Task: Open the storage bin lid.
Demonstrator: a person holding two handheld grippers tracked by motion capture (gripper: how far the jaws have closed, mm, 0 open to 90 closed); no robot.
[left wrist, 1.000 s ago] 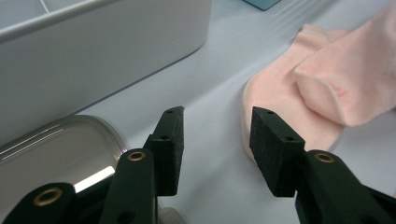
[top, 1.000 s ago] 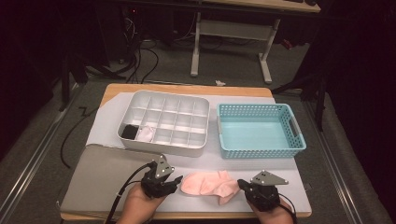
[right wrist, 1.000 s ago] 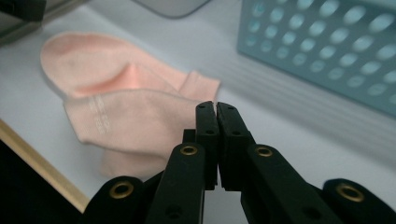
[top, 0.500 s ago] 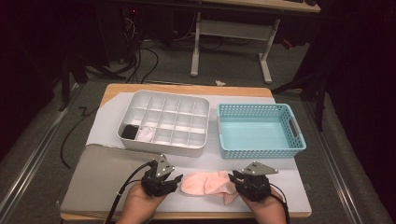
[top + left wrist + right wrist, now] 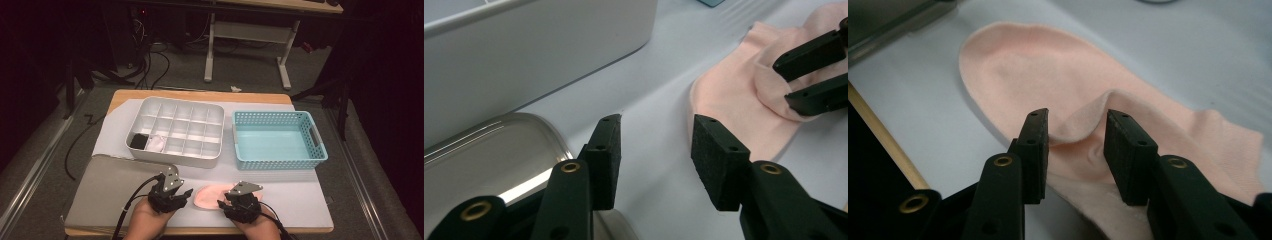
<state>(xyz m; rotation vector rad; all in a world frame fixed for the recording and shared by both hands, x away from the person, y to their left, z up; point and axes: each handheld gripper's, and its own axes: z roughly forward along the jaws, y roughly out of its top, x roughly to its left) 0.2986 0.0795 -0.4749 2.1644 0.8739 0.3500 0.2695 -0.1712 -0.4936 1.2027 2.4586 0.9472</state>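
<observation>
Right gripper (image 5: 1075, 150), nearer, astride pink sock (image 5: 1048, 70)

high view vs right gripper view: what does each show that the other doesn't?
High view alone: the divided white tray, the teal basket, the grey mat, and the left gripper, open beside the sock. Right gripper view alone: a raised fold of the pink sock standing between the right gripper jaws, which have just been opening; whether the pads touch it is unclear. Both: the sock on the white table cover and the right gripper.
</observation>
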